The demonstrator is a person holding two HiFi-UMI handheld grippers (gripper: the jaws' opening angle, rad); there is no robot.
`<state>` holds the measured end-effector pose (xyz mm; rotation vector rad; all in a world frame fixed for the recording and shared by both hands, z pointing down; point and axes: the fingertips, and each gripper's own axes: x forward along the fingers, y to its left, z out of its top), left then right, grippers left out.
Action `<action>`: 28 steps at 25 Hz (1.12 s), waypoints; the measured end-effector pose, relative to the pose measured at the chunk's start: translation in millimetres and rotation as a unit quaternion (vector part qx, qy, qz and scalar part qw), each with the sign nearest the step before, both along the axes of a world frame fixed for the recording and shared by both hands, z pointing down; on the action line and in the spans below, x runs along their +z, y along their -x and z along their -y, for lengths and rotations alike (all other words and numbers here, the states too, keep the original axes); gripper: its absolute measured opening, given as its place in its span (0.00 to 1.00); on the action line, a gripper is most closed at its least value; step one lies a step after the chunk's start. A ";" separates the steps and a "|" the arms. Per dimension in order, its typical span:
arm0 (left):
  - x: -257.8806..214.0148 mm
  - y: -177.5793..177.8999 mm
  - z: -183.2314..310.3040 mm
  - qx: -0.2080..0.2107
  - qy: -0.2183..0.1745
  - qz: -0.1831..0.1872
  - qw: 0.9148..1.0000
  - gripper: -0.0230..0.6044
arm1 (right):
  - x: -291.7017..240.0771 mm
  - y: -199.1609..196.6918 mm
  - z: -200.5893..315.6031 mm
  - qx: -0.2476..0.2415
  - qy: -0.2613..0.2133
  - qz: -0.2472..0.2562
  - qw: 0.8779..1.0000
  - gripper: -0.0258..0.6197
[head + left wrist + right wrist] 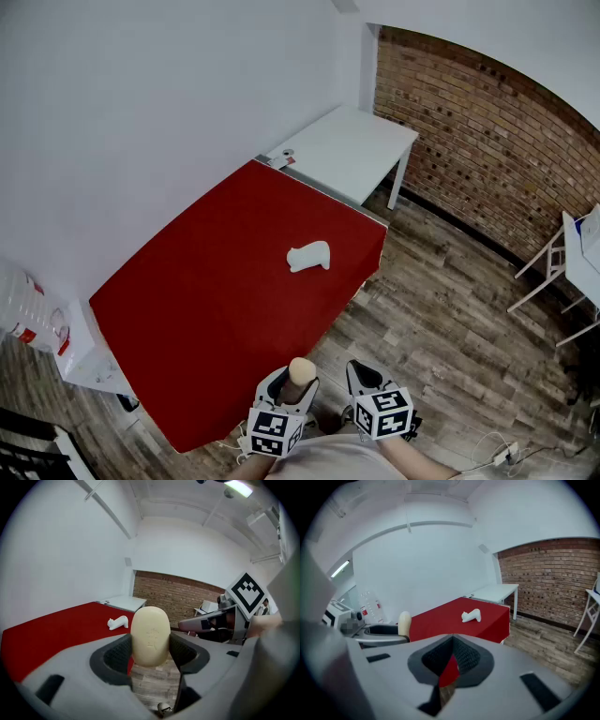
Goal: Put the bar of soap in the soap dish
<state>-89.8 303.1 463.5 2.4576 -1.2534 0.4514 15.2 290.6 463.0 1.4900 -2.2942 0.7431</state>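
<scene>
A cream oval bar of soap (299,371) stands upright between the pads of my left gripper (294,384), which is shut on it just off the near edge of the red table (216,291). In the left gripper view the soap (150,637) fills the gap between the jaws. The white soap dish (309,256) lies on the table's far right part, well ahead of both grippers; it also shows in the left gripper view (117,622) and the right gripper view (471,616). My right gripper (366,377) hangs beside the left one, shut with nothing in it (450,665).
A white table (352,150) adjoins the red one at the back. A brick wall (487,141) runs along the right, with a white chair (548,272) before it. A water jug (23,309) stands at the left. Wooden floor (441,328) lies to the right.
</scene>
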 end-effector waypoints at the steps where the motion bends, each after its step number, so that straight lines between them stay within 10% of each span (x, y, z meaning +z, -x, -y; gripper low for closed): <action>1: 0.6 5.2 1.5 0.004 -0.003 0.003 1.000 0.45 | 0.3 3.7 1.5 0.003 -0.004 -0.003 1.000 0.04; 11: 11.9 13.4 35.2 0.011 -0.003 0.008 1.000 0.45 | 3.0 -4.9 40.9 0.017 -0.016 -0.017 1.000 0.04; 28: -3.0 -44.2 242.1 -0.052 -0.028 0.006 0.998 0.45 | -20.2 -54.7 262.2 -0.079 -0.072 -0.022 0.994 0.04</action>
